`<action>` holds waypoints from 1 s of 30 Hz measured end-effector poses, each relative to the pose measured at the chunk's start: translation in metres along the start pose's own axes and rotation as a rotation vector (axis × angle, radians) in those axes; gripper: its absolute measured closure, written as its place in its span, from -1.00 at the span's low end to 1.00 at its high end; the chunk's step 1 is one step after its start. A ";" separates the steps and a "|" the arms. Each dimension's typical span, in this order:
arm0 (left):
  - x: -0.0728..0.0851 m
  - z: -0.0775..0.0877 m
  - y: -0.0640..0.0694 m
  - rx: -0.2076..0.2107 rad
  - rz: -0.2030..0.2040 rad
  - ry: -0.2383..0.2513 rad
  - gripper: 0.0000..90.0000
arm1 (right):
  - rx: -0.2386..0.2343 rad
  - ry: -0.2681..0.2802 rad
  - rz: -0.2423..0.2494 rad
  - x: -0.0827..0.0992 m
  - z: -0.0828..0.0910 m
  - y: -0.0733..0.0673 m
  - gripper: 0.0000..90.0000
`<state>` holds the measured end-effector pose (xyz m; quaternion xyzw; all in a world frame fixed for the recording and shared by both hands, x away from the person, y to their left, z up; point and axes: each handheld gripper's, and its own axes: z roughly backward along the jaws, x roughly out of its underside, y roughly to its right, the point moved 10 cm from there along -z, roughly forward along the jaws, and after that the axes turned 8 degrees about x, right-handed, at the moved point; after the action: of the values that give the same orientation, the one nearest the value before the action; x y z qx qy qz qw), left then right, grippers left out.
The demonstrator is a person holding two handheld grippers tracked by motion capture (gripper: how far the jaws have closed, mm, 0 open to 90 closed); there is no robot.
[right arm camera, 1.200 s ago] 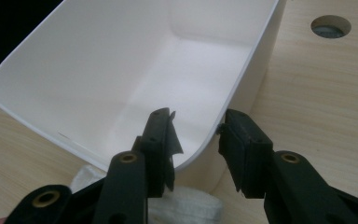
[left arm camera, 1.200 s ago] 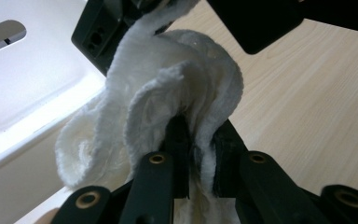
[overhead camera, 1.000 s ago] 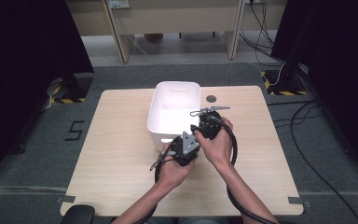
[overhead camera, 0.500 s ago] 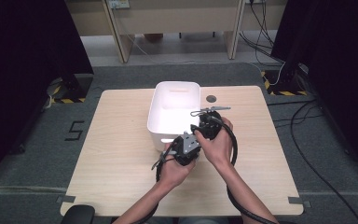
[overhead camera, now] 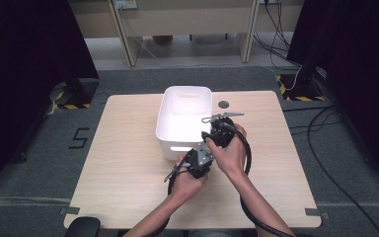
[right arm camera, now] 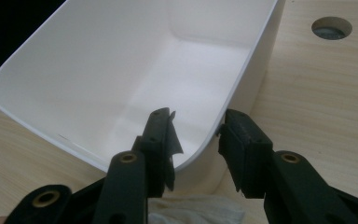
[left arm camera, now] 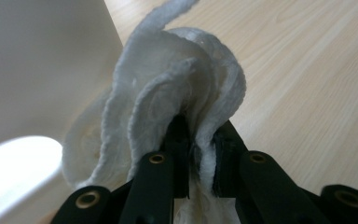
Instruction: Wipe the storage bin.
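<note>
Left gripper [left arm camera: 200, 144] clamped on a bunched white fluffy cloth [left arm camera: 168, 93], probably not yet in the white plastic bin [right arm camera: 135, 70]; right gripper [right arm camera: 198, 140] jaws apart astride its near corner.

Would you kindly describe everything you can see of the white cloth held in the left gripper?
The white cloth looks like soft, fuzzy terry fabric, bunched into several curved folds with fraying edges. The left gripper is shut on it, the folds rising above the black jaws and more fabric hanging below. It sits just beside the outer wall of the white bin, above the wooden table. Whether it touches the wall cannot be told. A bit of it shows low in the right gripper view.
</note>
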<state>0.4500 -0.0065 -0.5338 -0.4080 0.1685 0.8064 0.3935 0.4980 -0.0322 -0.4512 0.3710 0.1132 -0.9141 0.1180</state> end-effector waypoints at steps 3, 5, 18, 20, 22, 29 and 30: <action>0.005 -0.004 0.000 0.006 0.005 -0.018 0.76 | 0.003 0.001 0.005 0.000 0.000 0.000 0.39; 0.009 -0.005 0.000 0.013 0.000 -0.040 0.76 | 0.007 -0.001 0.006 0.000 0.000 0.001 0.39; 0.013 0.025 0.000 0.051 0.013 -0.032 0.76 | 0.001 -0.001 -0.005 -0.002 -0.002 0.003 0.22; 0.013 0.040 -0.003 0.057 0.016 -0.020 0.76 | 0.004 0.001 -0.021 -0.005 -0.002 0.006 0.20; 0.016 0.057 -0.010 0.052 0.025 -0.005 0.76 | 0.009 -0.002 -0.032 -0.006 -0.003 0.009 0.18; 0.048 0.131 -0.060 -0.022 0.115 0.039 0.76 | 0.007 -0.038 -0.058 -0.008 -0.011 0.010 0.17; 0.054 0.141 -0.071 -0.042 0.148 0.053 0.76 | 0.000 -0.044 -0.071 -0.008 -0.012 0.009 0.17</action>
<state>0.4111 0.1492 -0.4871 -0.4238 0.1917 0.8254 0.3199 0.5142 -0.0363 -0.4551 0.3465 0.1239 -0.9256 0.0879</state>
